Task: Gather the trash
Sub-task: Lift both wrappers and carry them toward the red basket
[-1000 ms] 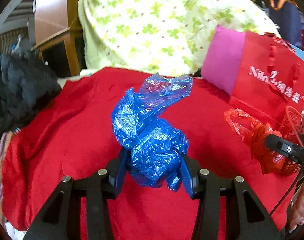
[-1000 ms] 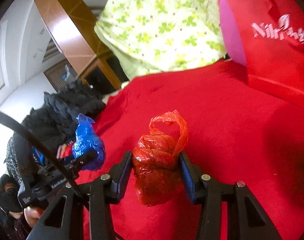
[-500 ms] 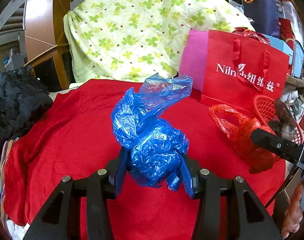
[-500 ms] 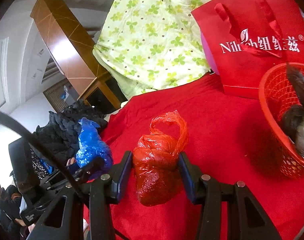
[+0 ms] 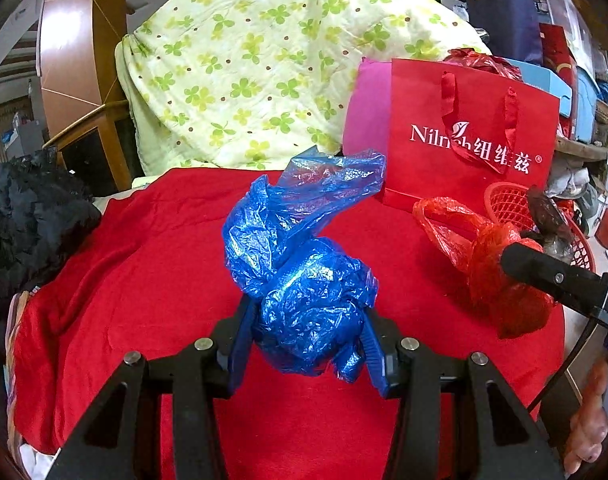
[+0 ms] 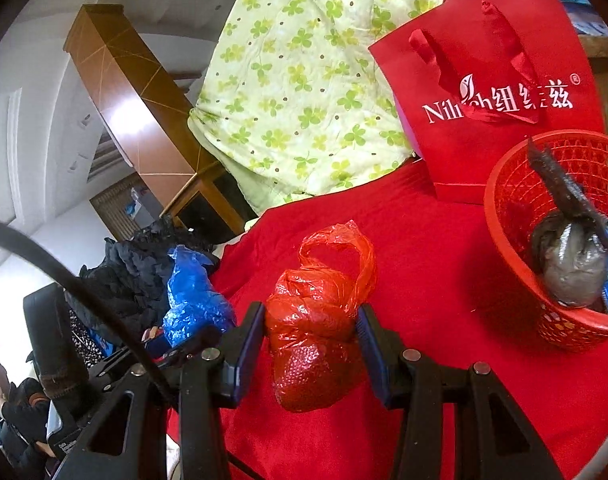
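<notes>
My left gripper (image 5: 306, 320) is shut on a crumpled blue plastic bag (image 5: 299, 264) and holds it above the red cloth (image 5: 143, 280). My right gripper (image 6: 310, 328) is shut on a knotted red plastic bag (image 6: 316, 320), also held above the cloth. The red bag shows in the left wrist view (image 5: 484, 272), to the right of the blue one. The blue bag shows in the right wrist view (image 6: 191, 296), at the left. A red mesh basket (image 6: 516, 240) stands at the right with a grey tied bag (image 6: 572, 264) inside.
A red paper gift bag (image 5: 472, 140) stands upright behind the basket, against a pink cushion (image 5: 366, 116). A green clover quilt (image 5: 263, 60) is piled at the back. Dark clothing (image 5: 27, 216) lies at the left edge. A wooden cabinet (image 6: 135, 100) is behind.
Both grippers have swung to the right with their bags still held. The red basket and gift bag have come into view and nearer to the right gripper.
</notes>
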